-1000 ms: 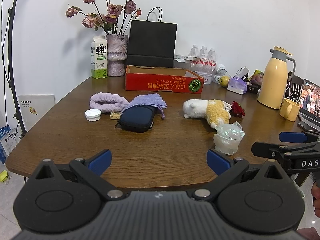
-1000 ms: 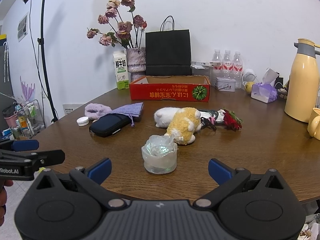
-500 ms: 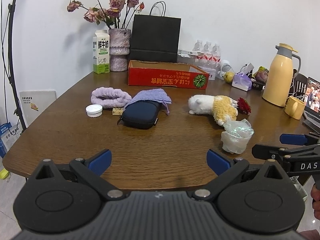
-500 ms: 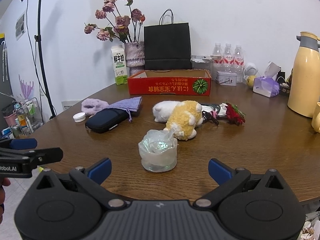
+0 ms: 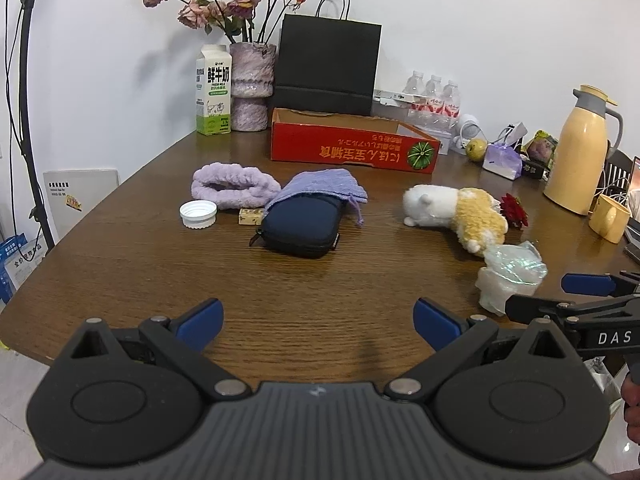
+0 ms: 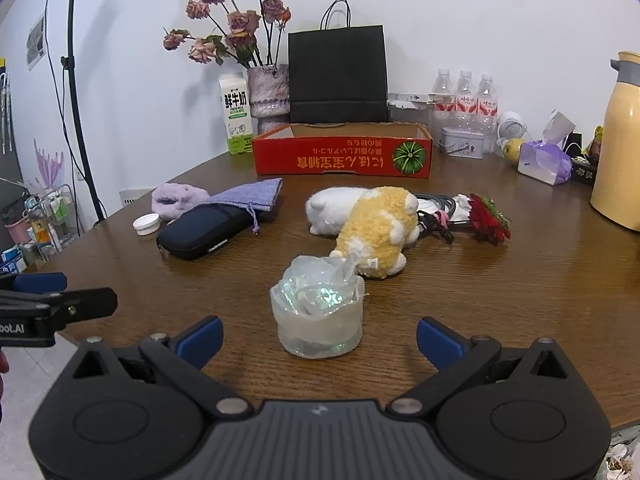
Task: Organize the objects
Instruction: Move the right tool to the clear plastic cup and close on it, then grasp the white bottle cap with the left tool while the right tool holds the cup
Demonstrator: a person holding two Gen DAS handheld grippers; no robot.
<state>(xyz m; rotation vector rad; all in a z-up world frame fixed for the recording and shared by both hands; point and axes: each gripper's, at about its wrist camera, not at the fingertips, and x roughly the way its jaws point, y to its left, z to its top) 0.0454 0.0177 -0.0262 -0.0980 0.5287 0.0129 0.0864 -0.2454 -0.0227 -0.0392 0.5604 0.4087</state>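
My left gripper [image 5: 318,318] is open and empty over the table's front edge, short of a dark blue zip case [image 5: 300,226]. Behind the case lie a purple pouch [image 5: 320,186], a purple headband [image 5: 232,186], a white cap [image 5: 198,214] and a small yellow block [image 5: 251,216]. My right gripper [image 6: 318,334] is open and empty, with a clear cup stuffed with plastic film [image 6: 318,312] just ahead between its fingers. A white and yellow plush toy [image 6: 368,220] and a red flower [image 6: 488,220] lie beyond. An open red cardboard box [image 6: 344,156] stands at the back.
At the back stand a milk carton [image 5: 214,92], a vase of flowers [image 5: 252,88], a black paper bag [image 5: 328,68] and water bottles [image 6: 464,98]. A yellow thermos [image 5: 580,152] and yellow mug [image 5: 608,218] stand at the right. A light stand [image 6: 80,92] rises at the left.
Both grippers have moved forward over the table toward the objects. The clear cup now sits closer between the right gripper's fingers. Nothing was taken hold of.
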